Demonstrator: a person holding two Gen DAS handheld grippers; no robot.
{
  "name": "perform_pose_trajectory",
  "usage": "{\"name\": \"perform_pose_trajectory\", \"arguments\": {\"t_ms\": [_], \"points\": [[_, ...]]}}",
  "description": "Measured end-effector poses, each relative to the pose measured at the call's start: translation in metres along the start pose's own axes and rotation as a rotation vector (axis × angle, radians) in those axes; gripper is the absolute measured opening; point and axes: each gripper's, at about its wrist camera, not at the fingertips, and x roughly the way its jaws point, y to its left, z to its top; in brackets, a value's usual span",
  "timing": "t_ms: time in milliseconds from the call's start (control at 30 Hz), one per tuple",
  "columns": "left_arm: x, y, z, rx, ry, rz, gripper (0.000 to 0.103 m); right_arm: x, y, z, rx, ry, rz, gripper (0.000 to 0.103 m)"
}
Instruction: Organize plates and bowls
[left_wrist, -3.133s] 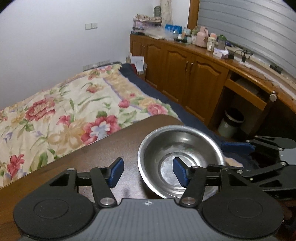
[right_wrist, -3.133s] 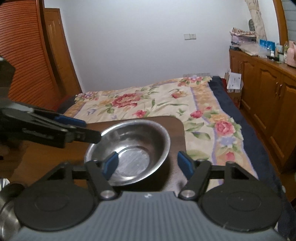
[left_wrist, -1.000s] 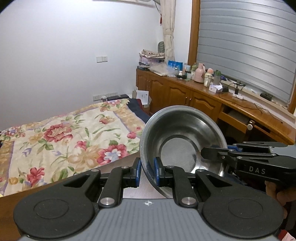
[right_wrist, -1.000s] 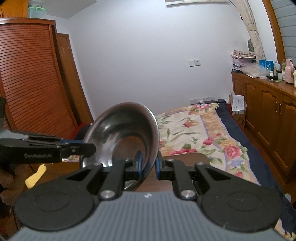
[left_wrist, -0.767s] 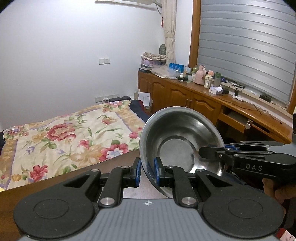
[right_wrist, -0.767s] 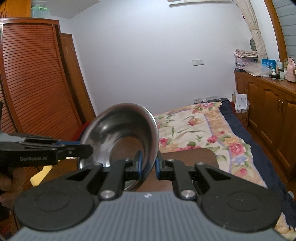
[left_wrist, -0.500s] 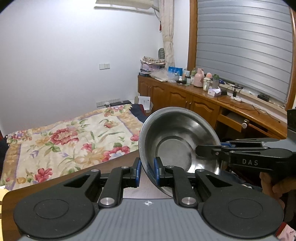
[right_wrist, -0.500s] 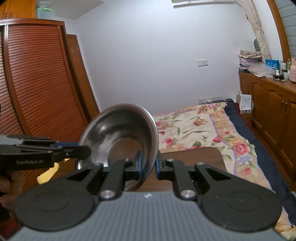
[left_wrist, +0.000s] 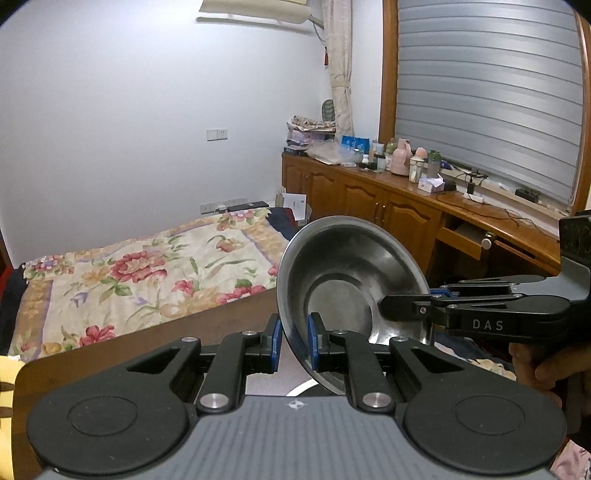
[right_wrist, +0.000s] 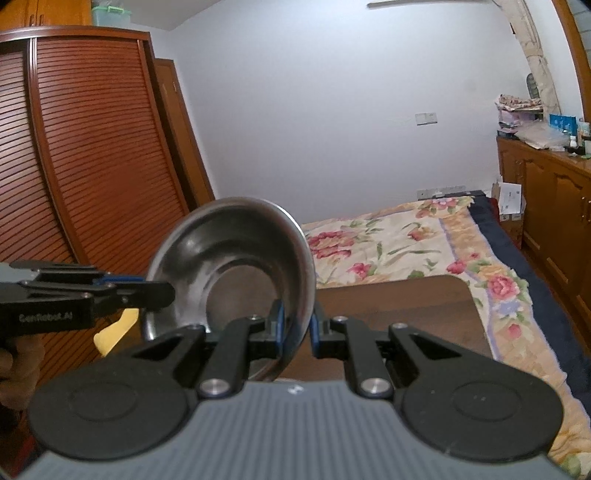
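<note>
A steel bowl (left_wrist: 351, 280) hangs in the air above the brown table (left_wrist: 147, 343), held from both sides. My left gripper (left_wrist: 293, 341) is shut on the bowl's left rim. My right gripper (right_wrist: 295, 328) is shut on the bowl's right rim (right_wrist: 236, 266). In the left wrist view the right gripper (left_wrist: 406, 308) comes in from the right, marked DAS. In the right wrist view the left gripper (right_wrist: 147, 293) comes in from the left. The bowl looks empty and is tilted with its opening toward the cameras.
A bed with a floral cover (left_wrist: 129, 273) lies beyond the table's far edge. Wooden cabinets with bottles (left_wrist: 399, 195) run along the right wall. A slatted wardrobe (right_wrist: 74, 184) stands at the left. Something yellow (right_wrist: 110, 332) lies at the table's left.
Both grippers closed on the bowl's rim and lifted it off the table. Over the last second the bowl has risen a little further and shifted left.
</note>
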Motion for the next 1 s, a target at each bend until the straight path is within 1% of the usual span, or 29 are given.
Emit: {"name": "perform_pose_trajectory", "arguments": {"t_ms": [367,567,667,833,1000], "points": [[-0.003,0.001,-0.034,-0.023,0.028,-0.037,0.016,-0.007,0.011,-0.025,-0.005,0.050,0.023,0.016],[-0.004,-0.004,-0.053,-0.043,0.039,-0.057,0.016,-0.009,0.011,-0.031,0.003,0.065,0.028,0.016],[-0.003,-0.007,-0.065,-0.052,0.044,-0.056,0.016,-0.008,0.011,-0.039,0.004,0.078,0.022,0.016],[0.004,-0.012,-0.088,-0.066,0.074,-0.040,0.017,-0.005,0.010,-0.056,0.014,0.111,0.015,0.015],[0.011,-0.014,-0.103,-0.071,0.104,-0.022,0.018,0.001,0.012,-0.068,0.001,0.143,0.003,0.015]]}}
